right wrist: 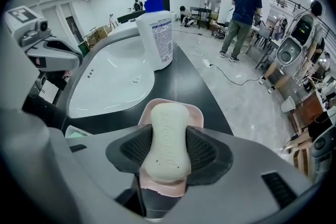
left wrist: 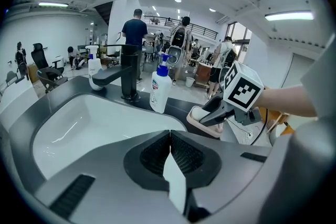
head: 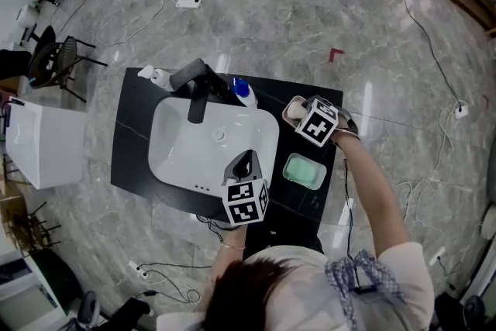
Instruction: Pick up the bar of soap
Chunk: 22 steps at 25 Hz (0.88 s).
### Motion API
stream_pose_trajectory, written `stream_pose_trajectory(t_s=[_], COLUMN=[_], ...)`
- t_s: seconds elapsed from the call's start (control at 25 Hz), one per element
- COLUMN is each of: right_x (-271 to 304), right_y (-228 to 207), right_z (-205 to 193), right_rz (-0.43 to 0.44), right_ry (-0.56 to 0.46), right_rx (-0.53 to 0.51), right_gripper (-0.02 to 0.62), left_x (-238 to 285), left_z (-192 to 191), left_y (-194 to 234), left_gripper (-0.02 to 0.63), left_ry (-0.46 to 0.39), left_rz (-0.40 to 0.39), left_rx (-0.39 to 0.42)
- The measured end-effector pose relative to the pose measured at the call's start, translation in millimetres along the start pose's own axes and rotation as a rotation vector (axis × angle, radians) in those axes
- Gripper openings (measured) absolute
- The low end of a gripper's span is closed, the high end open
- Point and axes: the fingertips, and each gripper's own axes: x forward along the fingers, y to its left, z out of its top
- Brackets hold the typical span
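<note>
The cream bar of soap [right wrist: 167, 139] lies in a pink soap dish [right wrist: 197, 113] on the black counter, right of the sink. My right gripper [right wrist: 167, 153] points steeply down onto it, and its ribbed pads press on both long sides of the bar. In the head view this gripper [head: 298, 114] sits over the dish at the counter's far right. My left gripper [head: 246, 164] hovers at the sink's near edge. It is shut with nothing in it, its pads meeting [left wrist: 169, 152]. From the left gripper view the right gripper [left wrist: 210, 115] shows over the pink dish [left wrist: 195, 122].
A white sink [head: 174, 159] fills the counter's middle, with a black faucet [head: 198, 89] behind it. A blue-capped pump bottle [head: 244, 93] stands beside the faucet. A green tray [head: 304, 170] lies near the pink dish. Cables cross the marble floor.
</note>
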Motion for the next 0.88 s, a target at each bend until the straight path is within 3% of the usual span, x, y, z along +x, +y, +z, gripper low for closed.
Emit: stream_pose_trajectory(t_s=[0.48,0.88], right_x=[-2.3,-12.3], right_y=[-4.2,2.3], right_z=[-0.5,-7.5], right_rz=[-0.058,-0.115], right_ry=[-0.098,-0.149], right_rx=[0.091,0.091], right_gripper=[0.204,0.201], left_x=[-9.8,-24.0], left_z=[-1.3,3.9], left_y=[6.6,8.9], left_gripper=[0.009,0.009], left_ry=[0.002,-0.029], left_rz=[0.017,0.020], left_rx=[-0.017,-0.005])
